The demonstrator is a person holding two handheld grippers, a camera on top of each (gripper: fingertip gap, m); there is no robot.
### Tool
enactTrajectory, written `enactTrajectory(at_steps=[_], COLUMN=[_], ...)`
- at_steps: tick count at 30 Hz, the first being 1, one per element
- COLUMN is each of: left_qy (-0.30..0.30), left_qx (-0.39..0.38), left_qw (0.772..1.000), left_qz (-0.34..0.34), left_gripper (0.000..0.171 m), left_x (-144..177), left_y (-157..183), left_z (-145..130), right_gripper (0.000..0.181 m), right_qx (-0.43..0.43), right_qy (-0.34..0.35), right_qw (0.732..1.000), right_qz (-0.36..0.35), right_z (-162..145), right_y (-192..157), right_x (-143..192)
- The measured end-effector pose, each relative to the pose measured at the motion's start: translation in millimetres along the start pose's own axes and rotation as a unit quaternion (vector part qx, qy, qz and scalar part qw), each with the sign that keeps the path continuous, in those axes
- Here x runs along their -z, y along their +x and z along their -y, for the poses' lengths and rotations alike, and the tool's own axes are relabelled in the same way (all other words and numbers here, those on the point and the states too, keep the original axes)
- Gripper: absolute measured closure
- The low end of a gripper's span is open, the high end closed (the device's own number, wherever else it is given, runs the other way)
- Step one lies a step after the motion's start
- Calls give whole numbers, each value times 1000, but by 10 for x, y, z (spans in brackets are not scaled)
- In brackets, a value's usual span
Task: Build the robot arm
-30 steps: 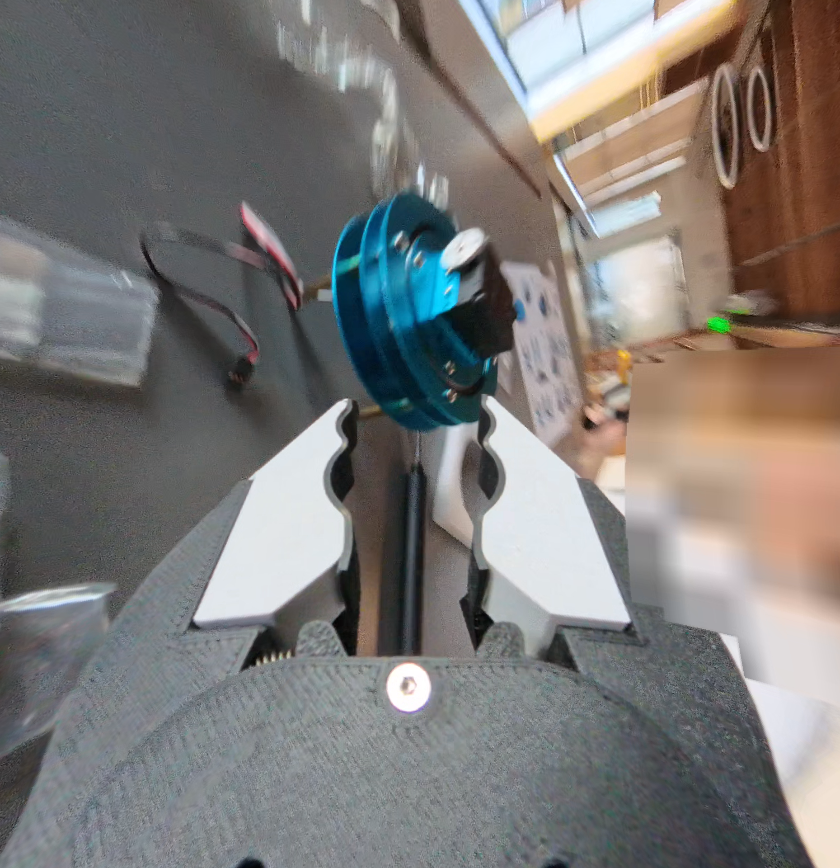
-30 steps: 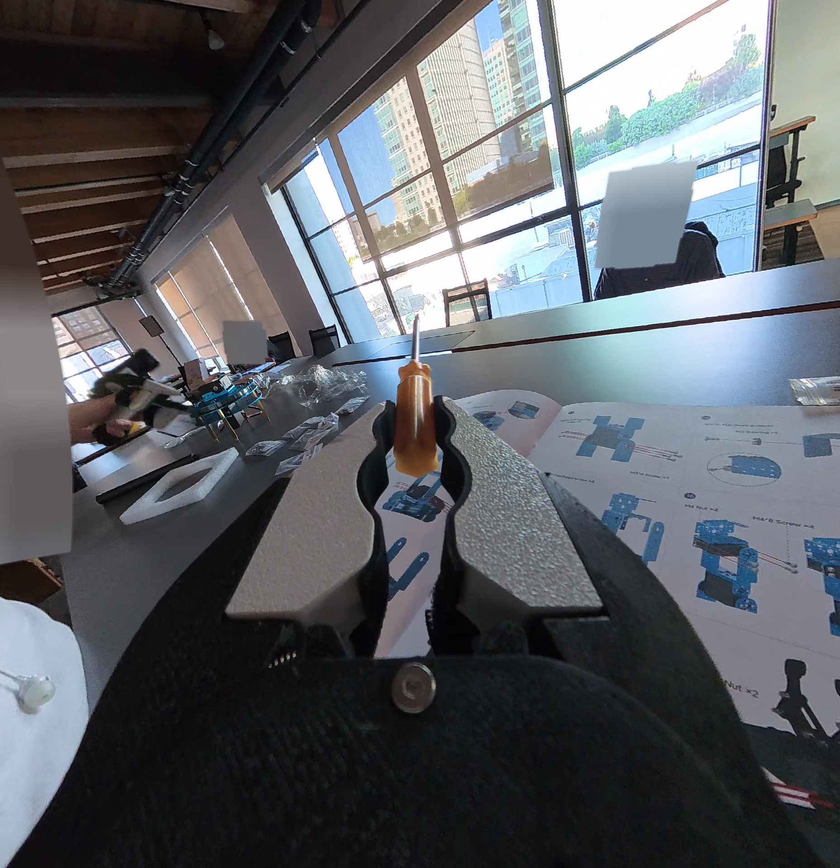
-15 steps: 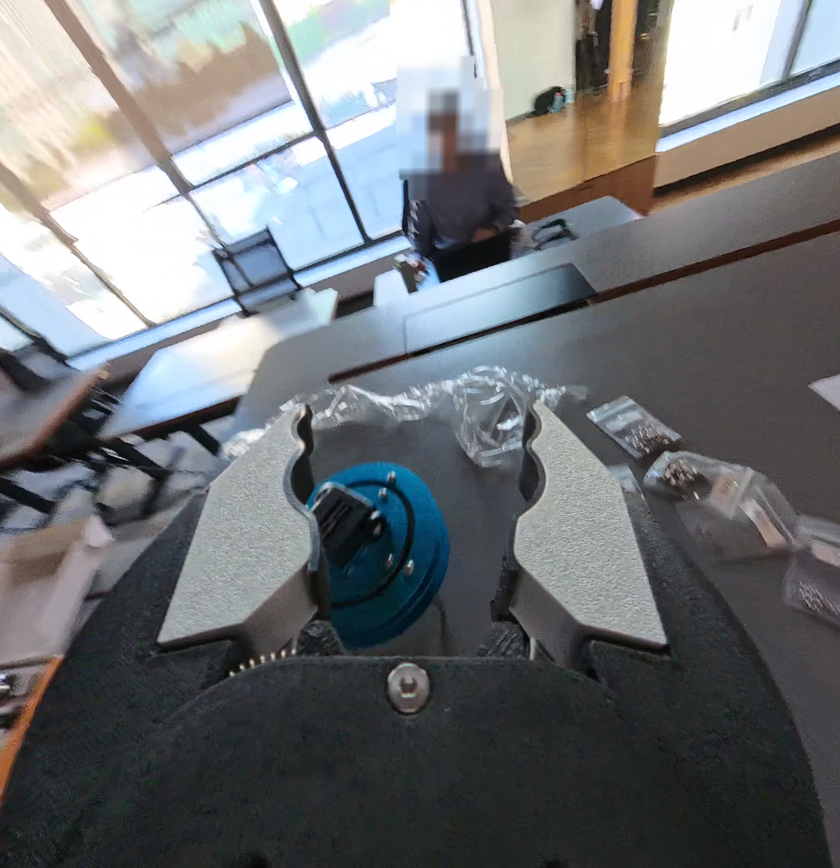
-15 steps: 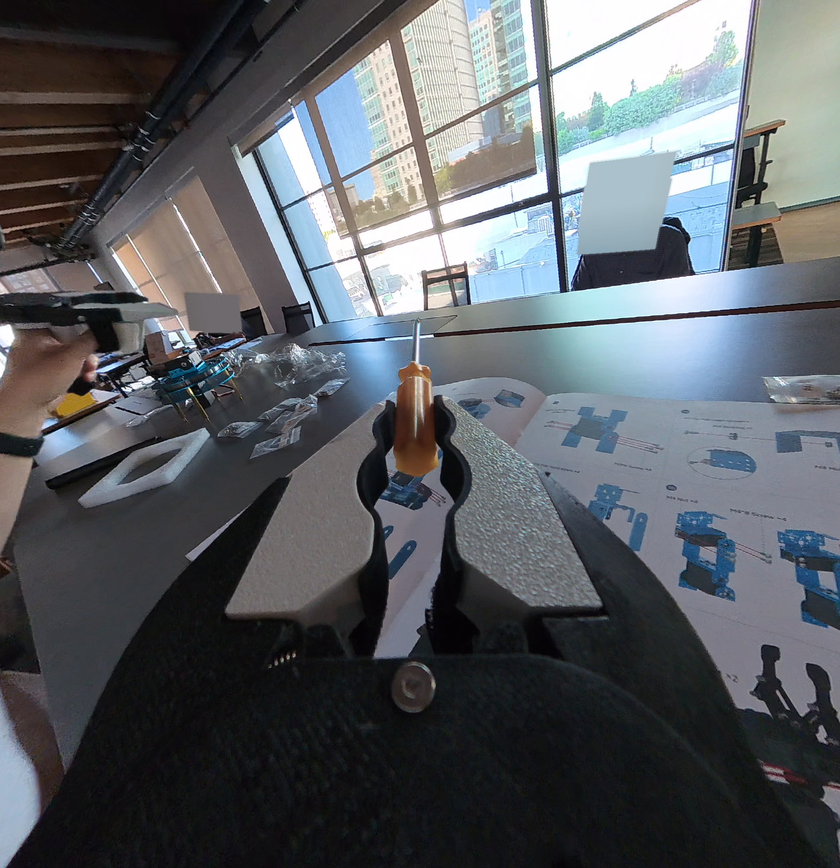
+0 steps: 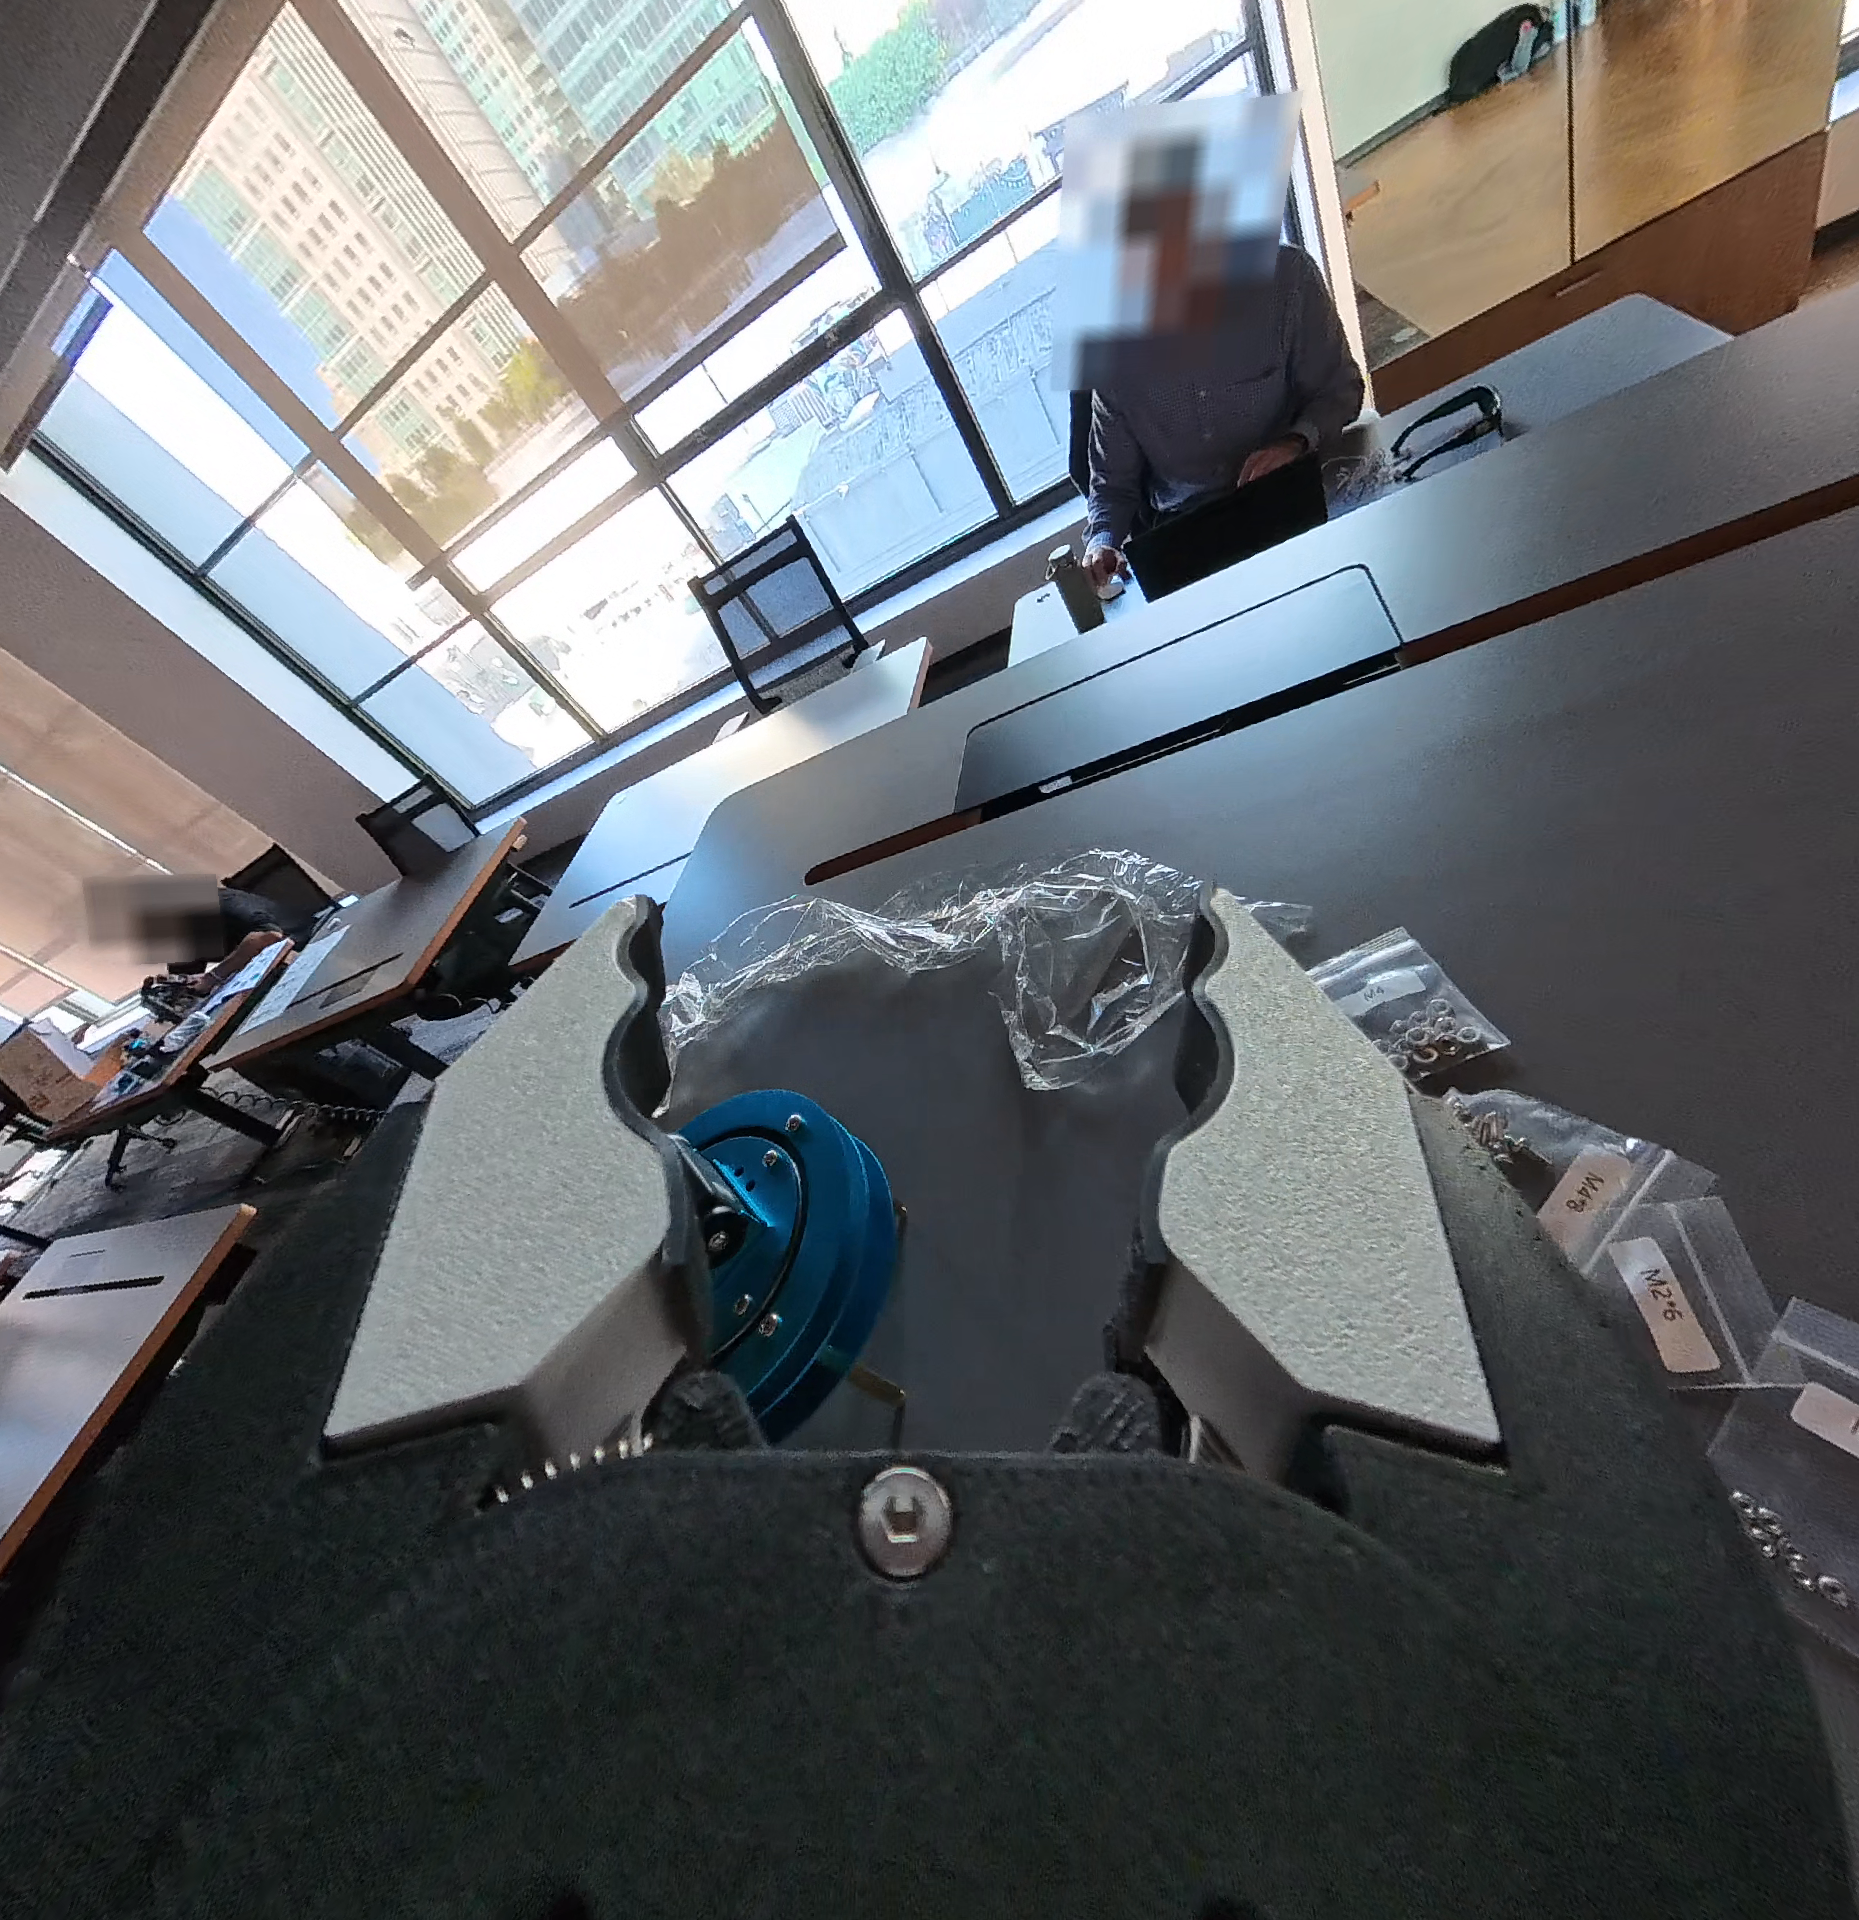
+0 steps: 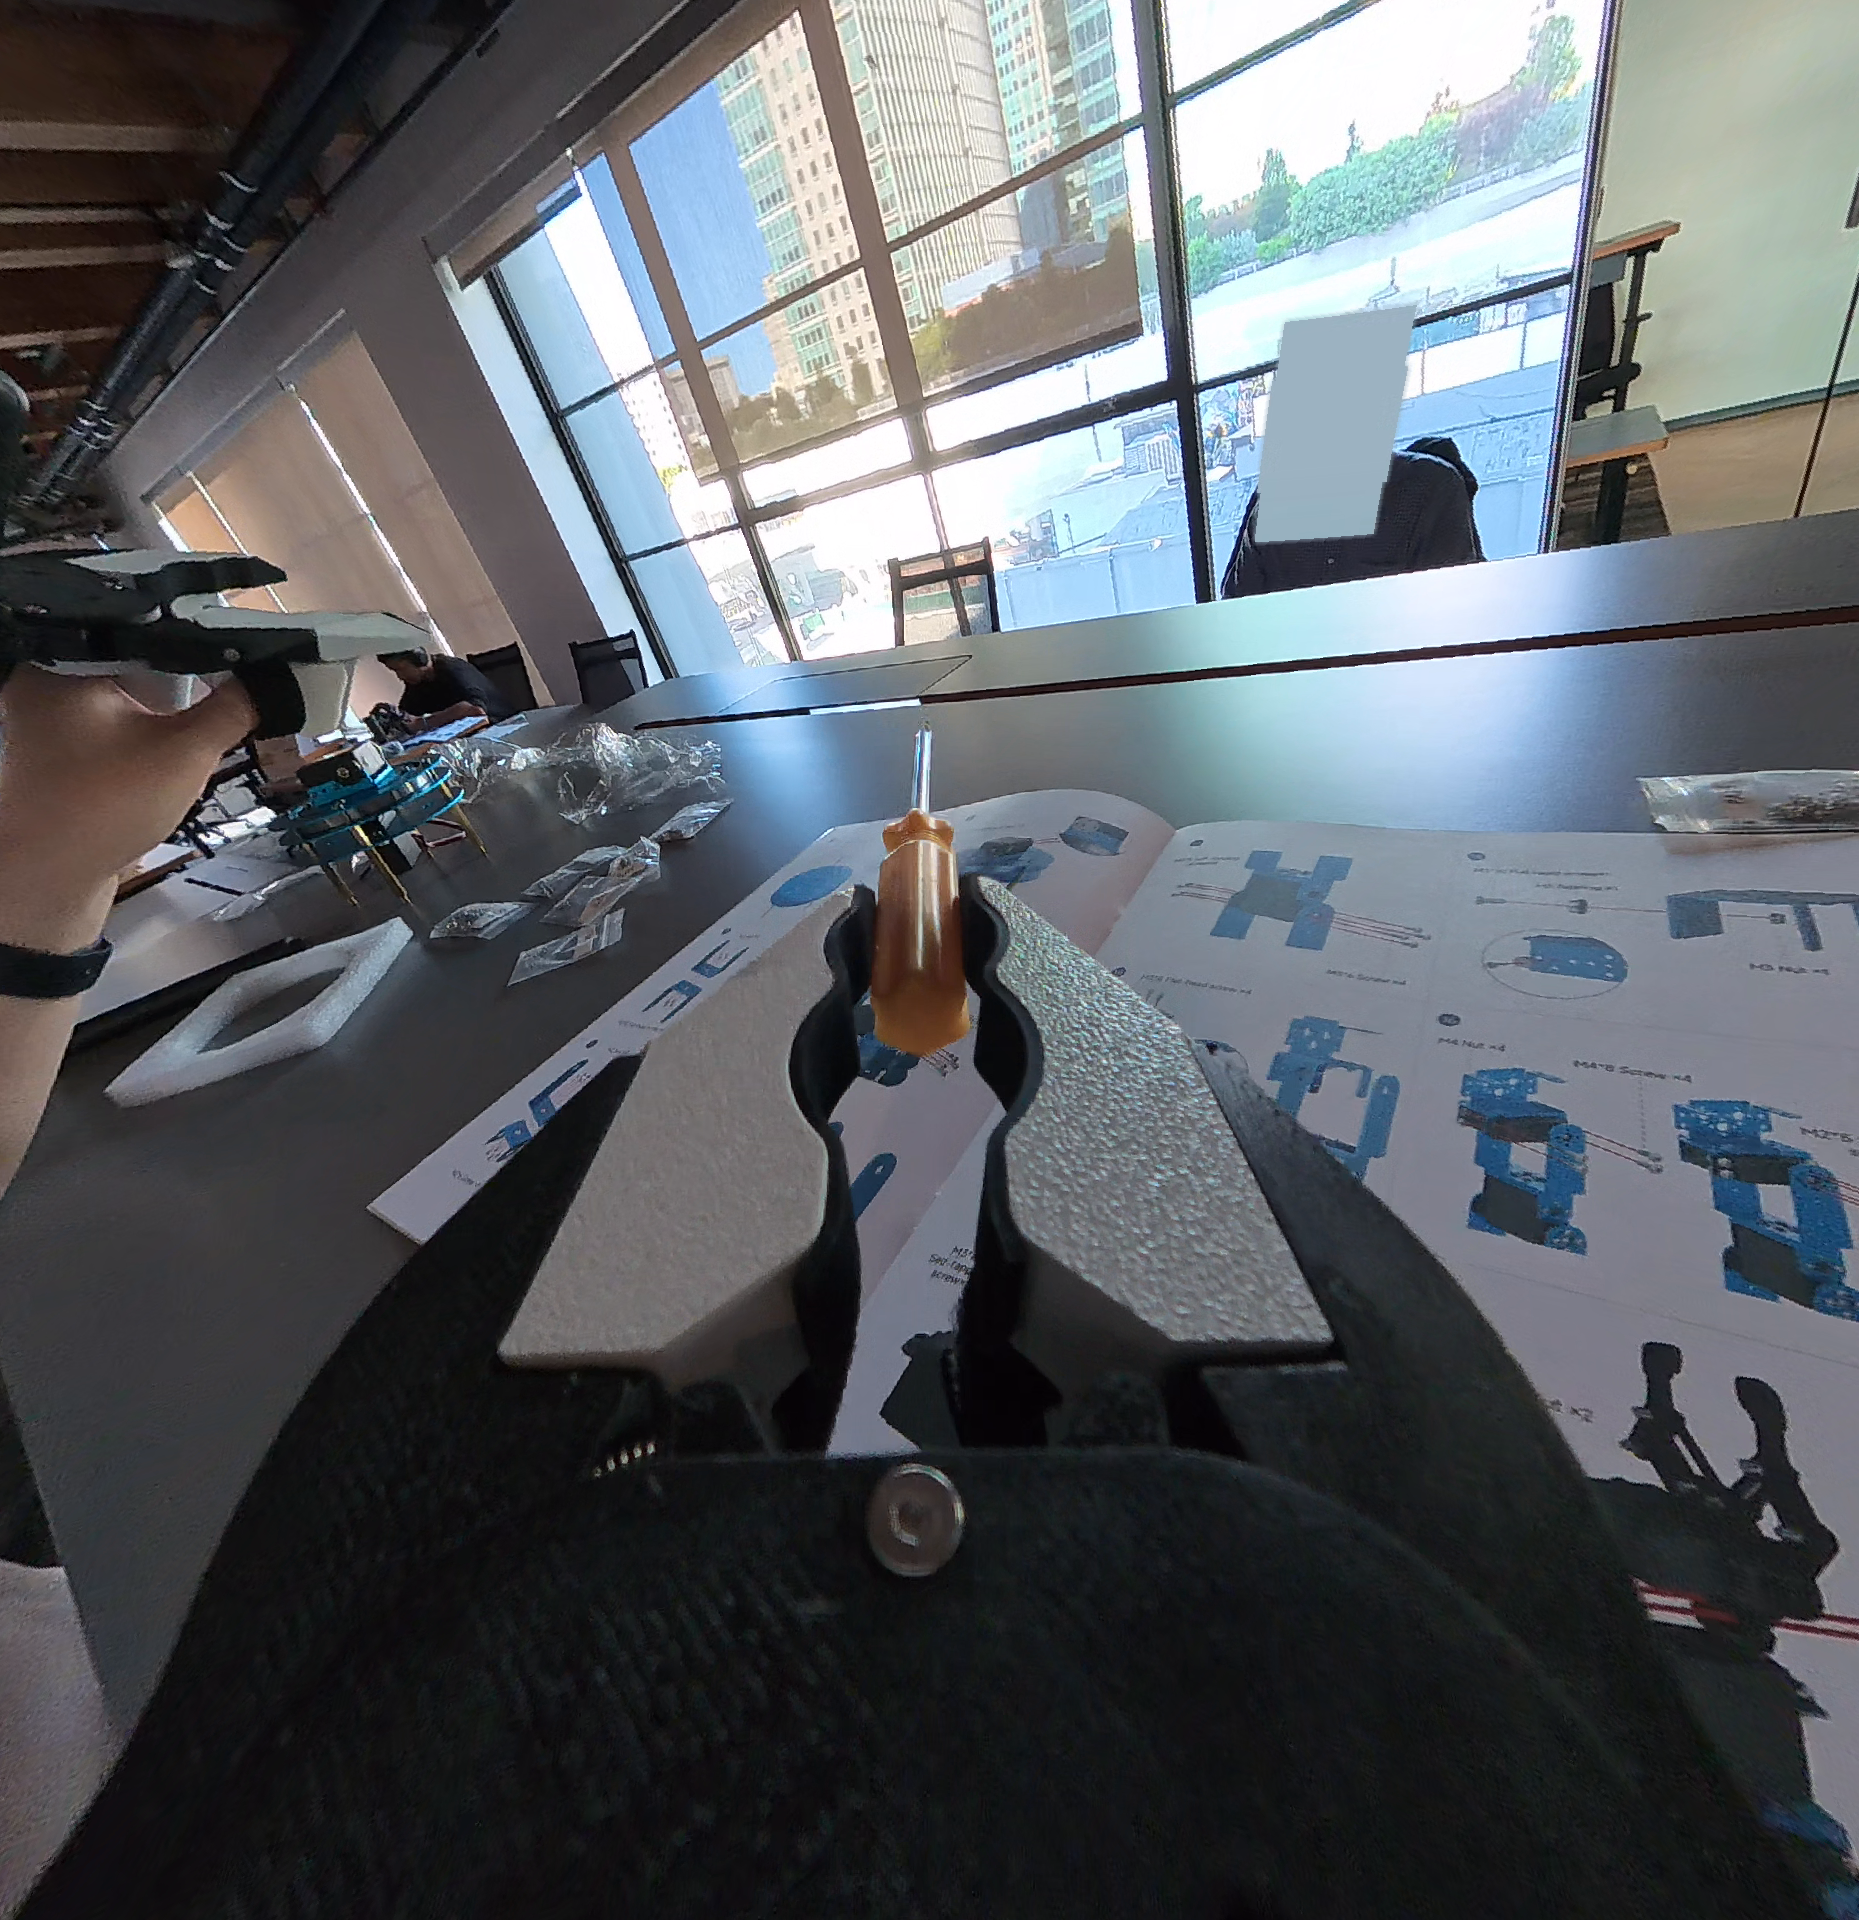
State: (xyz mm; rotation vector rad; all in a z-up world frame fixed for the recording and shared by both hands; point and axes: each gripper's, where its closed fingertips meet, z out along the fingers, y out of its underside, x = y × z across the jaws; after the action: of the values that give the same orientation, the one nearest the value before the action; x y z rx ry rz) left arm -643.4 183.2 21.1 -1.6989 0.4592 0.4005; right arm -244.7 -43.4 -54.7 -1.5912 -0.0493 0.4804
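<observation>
Right gripper (image 6: 920, 935) pinches an amber-handled screwdriver (image 6: 917, 956) above an open instruction booklet (image 6: 1424, 997); left gripper (image 5: 930, 1039) hangs spread wide over a blue disc assembly (image 5: 800, 1236).

The screwdriver's translucent handle sits between wavy black pads, its thin steel shaft pointing away over the dark matte table (image 6: 1320, 748). The left gripper's grainy grey fingers (image 5: 530, 1205) hold nothing; the near finger hides part of the stacked blue metal discs, which stand on slim brass legs and carry a black block on top. Crumpled clear film (image 5: 1008, 956) lies beyond it. Small clear bags (image 5: 1424, 1029) holding metal nuts and screws lie to the right, and a white foam frame (image 6: 270, 1013) lies nearby.
</observation>
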Motion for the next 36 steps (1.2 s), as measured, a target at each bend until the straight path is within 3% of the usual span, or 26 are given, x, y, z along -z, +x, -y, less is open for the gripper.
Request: enactTrajectory(at_steps=[4,7,13,20,22,25,30,33,34,35,36], left_qy=[-13,-16,-18,4,-6,-31,-62,-74,-75,-76,-77], left_qx=[-3,-2,18,82,92,92,109,110,108,104,97], left_qw=[1000,1000,996,985,980,975,966,961,960,959,959], left_qz=[-8,-20,-81,-149,-178,-198,-228,-241,-246,-251,-255], left_gripper=[72,72,71,73,73,73,74,75,75,76,77], left_x=[-20,-26,38,624,818,1039,1276,1354,1369,1377,1378], left_y=[56,133,385,864,1076,1294,1577,1695,1732,1770,1806], left_z=[-76,-89,-75,17,-44,-199,-451,-583,-618,-648,-680], right_gripper=[167,181,181,181,177,155,136,142,146,165,165], right_qx=[6,8,12,21,32,51,76,114,128,137,141], right_qy=[-3,-3,-16,-49,-77,-137,-255,-334,-327,-318,-316], right_qw=[1000,1000,1000,998,996,989,964,934,934,936,935], right_qz=[-2,4,-2,18,27,0,-6,-59,-64,-69,-75], right_z=[-9,-2,-50,-172,-262,-415,-748,-1009,-990,-962,-954], right_y=[-6,-14,9,-99,-122,-4,26,130,127,122,130], right_x=[-10,-9,-26,-6,108,277,140,116,105,106,108])
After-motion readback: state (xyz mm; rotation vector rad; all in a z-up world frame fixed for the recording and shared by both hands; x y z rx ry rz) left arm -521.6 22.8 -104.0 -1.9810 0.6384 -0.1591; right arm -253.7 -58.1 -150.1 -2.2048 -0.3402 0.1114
